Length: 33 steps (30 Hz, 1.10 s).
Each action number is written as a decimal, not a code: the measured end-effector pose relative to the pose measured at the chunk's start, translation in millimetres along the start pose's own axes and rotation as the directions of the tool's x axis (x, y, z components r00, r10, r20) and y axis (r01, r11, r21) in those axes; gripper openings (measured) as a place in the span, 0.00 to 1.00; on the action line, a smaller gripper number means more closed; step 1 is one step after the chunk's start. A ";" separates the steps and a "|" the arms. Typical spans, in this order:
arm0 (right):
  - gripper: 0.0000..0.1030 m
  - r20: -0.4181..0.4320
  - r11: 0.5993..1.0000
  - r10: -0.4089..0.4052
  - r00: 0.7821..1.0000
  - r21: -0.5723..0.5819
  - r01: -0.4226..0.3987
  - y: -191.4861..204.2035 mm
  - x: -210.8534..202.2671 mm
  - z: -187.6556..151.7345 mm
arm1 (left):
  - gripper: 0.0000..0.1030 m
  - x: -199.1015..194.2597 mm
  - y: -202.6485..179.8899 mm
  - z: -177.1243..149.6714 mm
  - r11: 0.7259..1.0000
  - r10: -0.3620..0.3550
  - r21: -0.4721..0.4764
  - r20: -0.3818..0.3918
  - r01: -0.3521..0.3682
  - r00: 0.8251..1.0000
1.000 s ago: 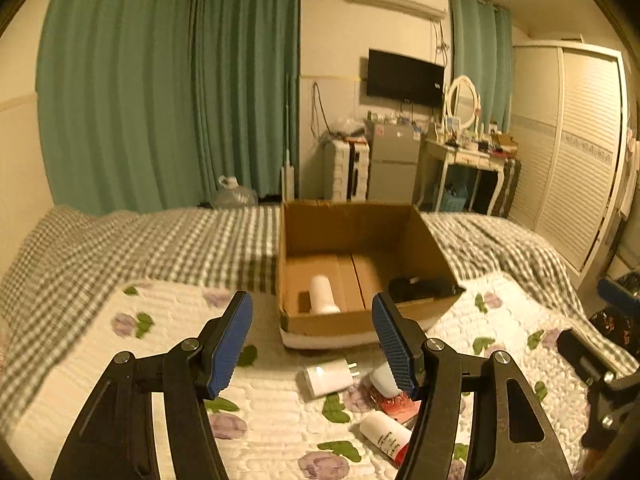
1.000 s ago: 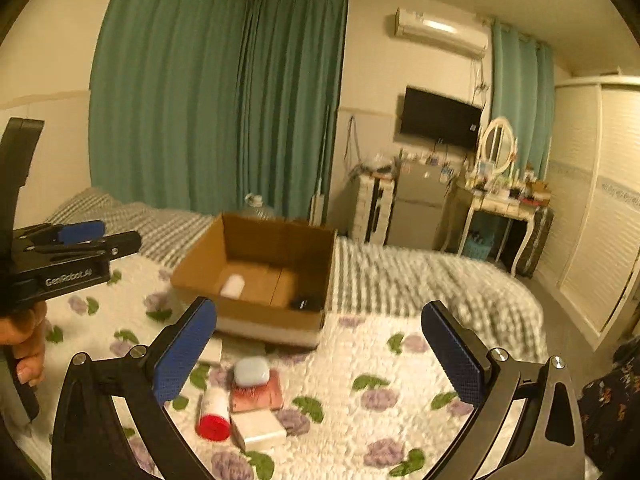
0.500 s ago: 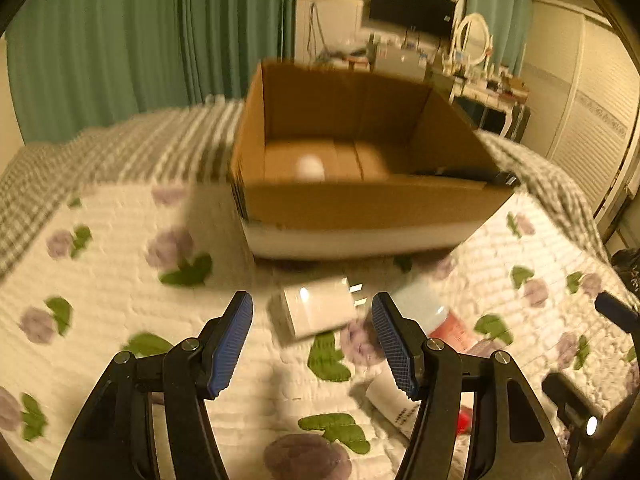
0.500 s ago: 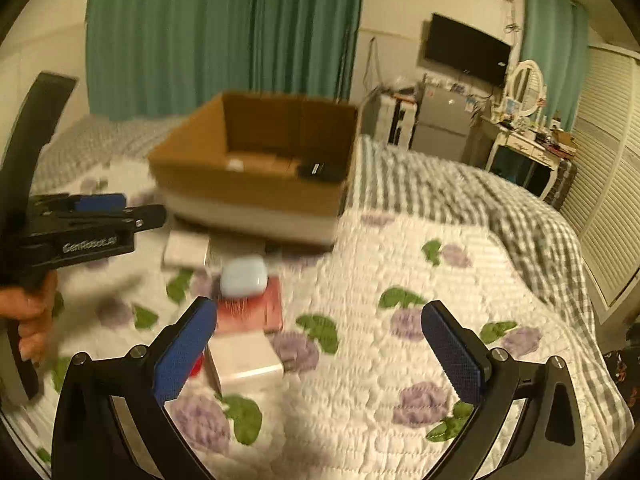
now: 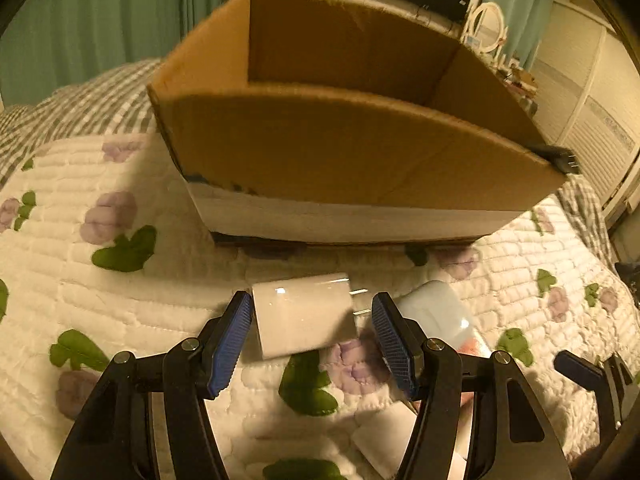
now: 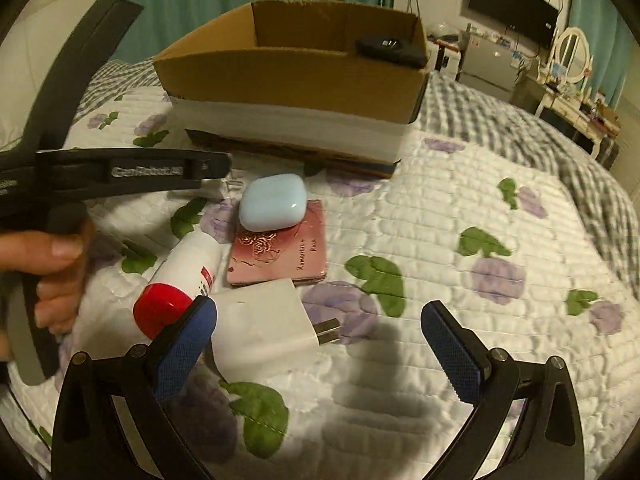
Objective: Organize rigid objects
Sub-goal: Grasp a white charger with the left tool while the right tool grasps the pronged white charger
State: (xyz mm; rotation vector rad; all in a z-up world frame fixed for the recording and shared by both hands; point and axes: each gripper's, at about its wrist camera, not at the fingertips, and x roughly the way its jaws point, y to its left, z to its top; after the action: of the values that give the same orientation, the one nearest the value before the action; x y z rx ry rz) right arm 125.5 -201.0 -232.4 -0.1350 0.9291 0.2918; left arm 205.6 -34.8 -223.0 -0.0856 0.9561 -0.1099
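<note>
1. One second on, our left gripper (image 5: 312,334) has dropped, jaws wide and empty, to straddle the glossy white plug adapter (image 5: 304,316) on the quilt.
2. Our right gripper (image 6: 320,344) hangs open, holding nothing; the brown cardboard box (image 5: 340,156) waits just behind.

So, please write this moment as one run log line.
left gripper: open, around white charger | right gripper: open, empty | cardboard box: behind
</note>
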 end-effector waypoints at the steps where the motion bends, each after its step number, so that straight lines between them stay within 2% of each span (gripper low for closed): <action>1: 1.00 -0.002 1.000 0.004 1.000 0.001 -0.004 -0.2 0.8 0.4 | 0.63 6.1 2.5 0.6 1.000 0.009 -0.013 -0.020 -0.009 1.000; 4: 1.00 -0.008 1.000 0.015 1.000 -0.006 -0.015 2.0 0.9 1.7 | 0.63 14.6 8.6 0.0 0.999 -0.004 -0.037 -0.041 0.002 0.999; 7: 0.99 -0.018 1.000 0.024 1.000 -0.010 -0.024 2.9 3.2 1.2 | 0.63 15.2 5.0 -2.9 1.000 0.015 -0.011 -0.033 -0.016 0.999; 12: 0.95 -0.100 0.998 -0.001 0.995 -0.065 -0.005 14.0 25.0 -4.2 | 0.56 14.7 5.0 -6.6 1.000 0.000 -0.007 -0.026 0.000 1.000; 13: 0.92 -0.091 0.997 -0.009 0.996 -0.074 0.002 16.2 24.2 -4.2 | 0.56 13.0 5.8 -7.9 1.000 -0.002 -0.007 -0.021 0.002 1.000; 15: 0.76 -0.074 0.996 0.013 0.997 -0.085 -0.019 19.5 20.6 -3.8 | 0.56 7.1 9.4 -11.1 1.000 -0.001 -0.006 -0.016 0.001 1.000; 17: 0.68 -0.064 0.994 0.024 0.998 -0.102 -0.030 24.6 19.3 -5.2 | 0.56 1.6 12.1 -14.8 1.000 0.006 -0.006 -0.010 -0.006 1.000; 19: 0.67 -0.056 0.993 0.009 0.998 -0.116 -0.015 26.9 18.3 -6.7 | 0.55 -7.1 15.5 -18.9 1.000 0.011 -0.010 0.000 -0.011 1.000; 22: 0.67 -0.049 0.996 0.027 0.998 -0.079 -0.031 21.5 14.7 -7.4 | 0.55 -22.4 22.0 -27.5 1.000 0.020 -0.011 0.017 -0.020 1.000; 28: 0.67 -0.029 1.000 -0.029 0.999 -0.013 0.028 11.5 7.1 -11.8 | 0.55 -53.8 26.6 -48.3 0.999 0.033 -0.005 0.051 -0.032 0.998; 33: 0.67 -0.027 0.996 -0.040 0.999 0.083 0.042 -4.4 -2.1 -18.6 | 0.55 -75.2 11.6 -51.4 0.997 0.043 0.060 0.080 -0.048 0.996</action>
State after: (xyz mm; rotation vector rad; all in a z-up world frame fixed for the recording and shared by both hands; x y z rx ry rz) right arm 111.4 -210.0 -241.8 -0.0806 0.9610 0.2133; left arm 121.2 -14.7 -193.0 -0.0105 0.8744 -0.0935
